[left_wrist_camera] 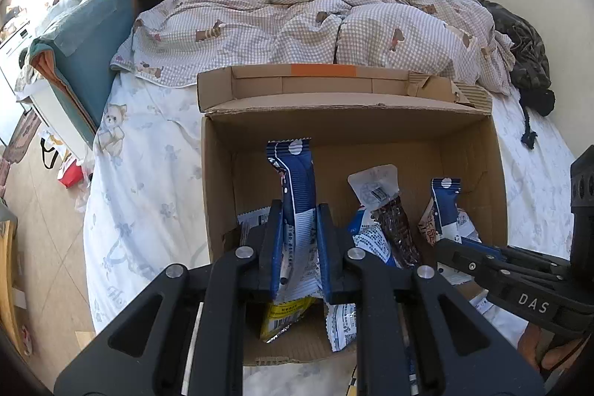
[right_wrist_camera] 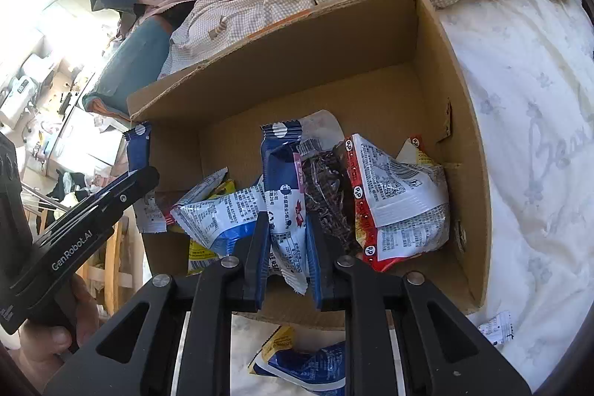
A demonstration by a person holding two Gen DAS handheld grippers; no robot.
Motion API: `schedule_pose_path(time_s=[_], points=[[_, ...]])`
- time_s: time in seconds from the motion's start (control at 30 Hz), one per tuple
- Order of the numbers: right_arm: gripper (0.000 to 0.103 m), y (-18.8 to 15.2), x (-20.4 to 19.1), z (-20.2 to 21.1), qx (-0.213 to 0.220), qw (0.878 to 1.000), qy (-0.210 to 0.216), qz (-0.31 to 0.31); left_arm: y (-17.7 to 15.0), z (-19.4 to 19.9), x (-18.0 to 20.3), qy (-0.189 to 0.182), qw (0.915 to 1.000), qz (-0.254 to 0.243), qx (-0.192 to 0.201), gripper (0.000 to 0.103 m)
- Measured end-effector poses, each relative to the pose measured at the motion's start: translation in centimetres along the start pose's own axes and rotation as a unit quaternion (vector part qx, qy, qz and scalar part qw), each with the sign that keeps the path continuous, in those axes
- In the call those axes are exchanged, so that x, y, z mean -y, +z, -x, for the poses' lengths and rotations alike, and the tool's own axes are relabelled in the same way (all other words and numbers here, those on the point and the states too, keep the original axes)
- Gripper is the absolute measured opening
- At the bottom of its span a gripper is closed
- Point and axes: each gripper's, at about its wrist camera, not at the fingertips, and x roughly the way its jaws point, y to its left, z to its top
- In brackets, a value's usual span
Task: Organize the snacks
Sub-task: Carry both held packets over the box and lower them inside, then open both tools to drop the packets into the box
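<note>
An open cardboard box [left_wrist_camera: 471,151] sits on the bed and holds several snack packets. My left gripper [left_wrist_camera: 299,210] is shut on a blue and white snack packet [left_wrist_camera: 297,188], held upright over the box's near left part. My right gripper [right_wrist_camera: 287,221] is shut on another blue and white snack packet [right_wrist_camera: 284,180], upright inside the box [right_wrist_camera: 460,136]. Beside it lie a dark dried-fruit pack [right_wrist_camera: 326,195] and a red and white packet [right_wrist_camera: 397,195]. The left gripper [right_wrist_camera: 137,173] shows at the left of the right wrist view with its packet [right_wrist_camera: 139,151].
A blue and yellow packet [right_wrist_camera: 300,362] and a small white packet [right_wrist_camera: 495,327] lie on the white sheet [right_wrist_camera: 534,121] in front of the box. A rumpled checked duvet [left_wrist_camera: 315,21] lies behind the box. A teal pillow [left_wrist_camera: 85,54] is at the left.
</note>
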Motion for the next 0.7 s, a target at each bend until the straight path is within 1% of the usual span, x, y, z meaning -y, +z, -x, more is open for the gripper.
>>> schedule_pose_path(time_s=[0.13,0.2,0.27,0.3,0.33,0.37,0.4,0.47,0.5,0.53,0.57,0.63,0.7], points=[[0.020,0.1,0.2,0.0,0.000,1.000,0.003,-0.004,0.0,0.3,-0.2,-0.003,0.9999,0.012,0.002,0.015],[0.020,0.2,0.2,0.0,0.001,1.000,0.003,-0.003,0.0,0.4,-0.1,0.000,0.9999,0.009,0.005,0.020],[0.020,0.1,0.3,0.0,0.002,1.000,0.004,-0.003,0.0,0.7,0.0,0.004,0.9999,0.006,0.011,0.031],[0.020,0.1,0.3,0.0,0.002,1.000,0.005,-0.005,0.0,0.8,0.1,0.007,0.9999,0.006,0.014,0.034],[0.020,0.2,0.3,0.0,0.004,1.000,0.007,-0.006,-0.1,0.9,0.1,0.010,0.9998,0.005,0.016,0.039],[0.020,0.1,0.3,0.1,0.004,1.000,0.007,-0.006,-0.1,1.0,0.2,0.011,0.9998,0.004,0.017,0.046],[0.021,0.1,0.3,0.1,0.005,1.000,0.009,-0.006,-0.1,1.2,0.2,0.013,0.9997,0.004,0.019,0.051],[0.021,0.1,0.2,0.2,0.007,1.000,0.011,-0.004,-0.1,1.5,0.2,0.016,0.9996,0.007,0.024,0.073],[0.021,0.1,0.1,0.2,0.009,1.000,0.009,0.000,-0.1,1.6,0.1,0.016,0.9995,0.009,0.027,0.078],[0.021,0.1,0.0,0.3,0.010,1.000,0.009,0.001,-0.1,1.8,0.0,0.014,0.9994,0.011,0.031,0.086],[0.021,0.1,0.0,0.4,0.012,1.000,0.010,0.001,0.0,1.9,0.0,0.015,0.9993,0.010,0.033,0.090],[0.022,0.2,0.0,0.5,0.015,1.000,0.011,0.002,0.0,1.9,-0.1,0.031,0.9989,0.004,0.036,0.090],[0.022,0.3,0.1,0.7,0.018,1.000,0.015,-0.001,0.1,1.8,-0.4,0.026,0.9991,0.011,0.033,0.090]])
